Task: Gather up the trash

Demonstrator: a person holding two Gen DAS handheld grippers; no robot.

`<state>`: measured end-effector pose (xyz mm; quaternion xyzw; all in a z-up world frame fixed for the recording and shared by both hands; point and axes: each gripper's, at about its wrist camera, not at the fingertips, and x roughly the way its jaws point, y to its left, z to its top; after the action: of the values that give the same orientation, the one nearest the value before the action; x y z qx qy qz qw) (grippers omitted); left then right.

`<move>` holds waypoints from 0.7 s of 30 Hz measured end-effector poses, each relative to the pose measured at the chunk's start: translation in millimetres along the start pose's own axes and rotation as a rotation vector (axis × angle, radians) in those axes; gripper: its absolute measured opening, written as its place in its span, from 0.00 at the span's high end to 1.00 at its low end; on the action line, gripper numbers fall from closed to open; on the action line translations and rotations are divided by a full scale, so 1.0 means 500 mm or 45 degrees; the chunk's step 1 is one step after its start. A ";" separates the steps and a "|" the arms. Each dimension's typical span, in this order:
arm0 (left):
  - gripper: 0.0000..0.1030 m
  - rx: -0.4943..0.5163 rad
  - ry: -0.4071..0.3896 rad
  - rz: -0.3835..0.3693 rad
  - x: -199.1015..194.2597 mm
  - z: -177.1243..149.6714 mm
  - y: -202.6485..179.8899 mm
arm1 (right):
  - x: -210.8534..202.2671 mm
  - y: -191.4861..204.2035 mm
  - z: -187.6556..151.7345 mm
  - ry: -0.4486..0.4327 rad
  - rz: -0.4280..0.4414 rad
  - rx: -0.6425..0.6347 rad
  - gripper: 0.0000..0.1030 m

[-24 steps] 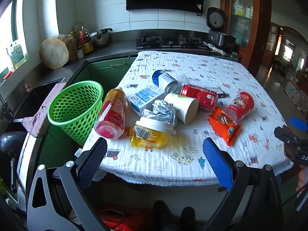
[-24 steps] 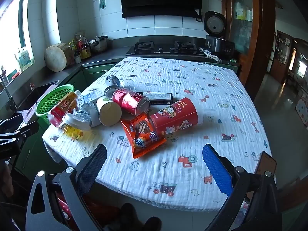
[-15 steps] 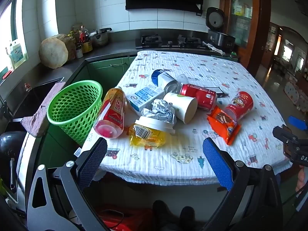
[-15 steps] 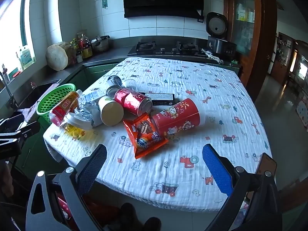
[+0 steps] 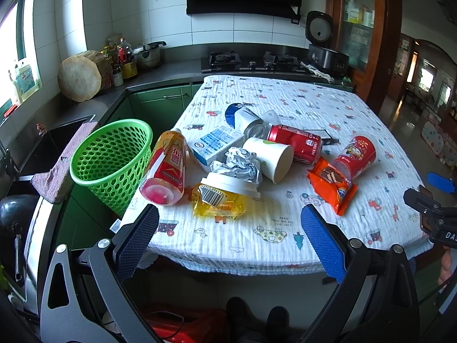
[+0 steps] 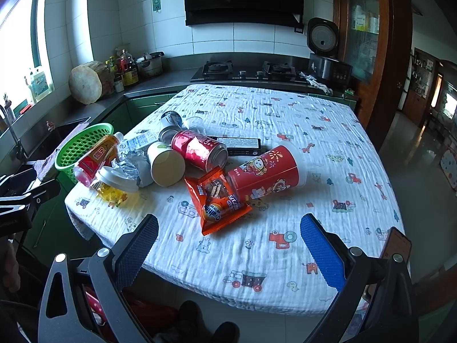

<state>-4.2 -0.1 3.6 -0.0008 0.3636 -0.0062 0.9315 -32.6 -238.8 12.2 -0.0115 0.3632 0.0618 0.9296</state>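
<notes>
Both tools hang short of the near edge of the table (image 5: 285, 254), jaws spread wide and holding nothing: the left gripper (image 5: 228, 240) faces the left end of the litter, the right gripper (image 6: 228, 240) faces a bare stretch of printed cloth. The trash lies in one cluster toward the table's left side — a red-labelled bottle (image 5: 165, 168) on its side close to the left edge, a yellow packet (image 5: 220, 200) with a white lid nearest the front, crumpled foil (image 5: 240, 165), a tipped paper cup (image 5: 271, 157), a red can (image 5: 294, 143), a blue-and-white can (image 5: 242, 118) and a small carton (image 5: 214, 145). An orange snack wrapper (image 6: 217, 197) and a red printed cup (image 6: 265, 171) sit touching at the cluster's right. The green basket (image 5: 111, 160) stands just beside the left edge, below table level, mouth open. The far and right parts of the cloth are open ground.
</notes>
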 end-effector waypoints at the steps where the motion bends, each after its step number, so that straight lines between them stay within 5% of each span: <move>1: 0.05 0.000 0.001 0.001 0.000 0.000 0.000 | 0.000 0.000 0.000 -0.001 0.001 -0.001 0.06; 21: 0.05 -0.007 0.004 0.000 0.002 -0.001 0.008 | 0.001 0.006 -0.001 0.004 0.001 -0.002 0.06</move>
<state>-3.6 3.6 2.4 -0.0035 0.3652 -0.0053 0.9309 -32.9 -236.0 11.6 -0.0123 0.3647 0.0625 0.9289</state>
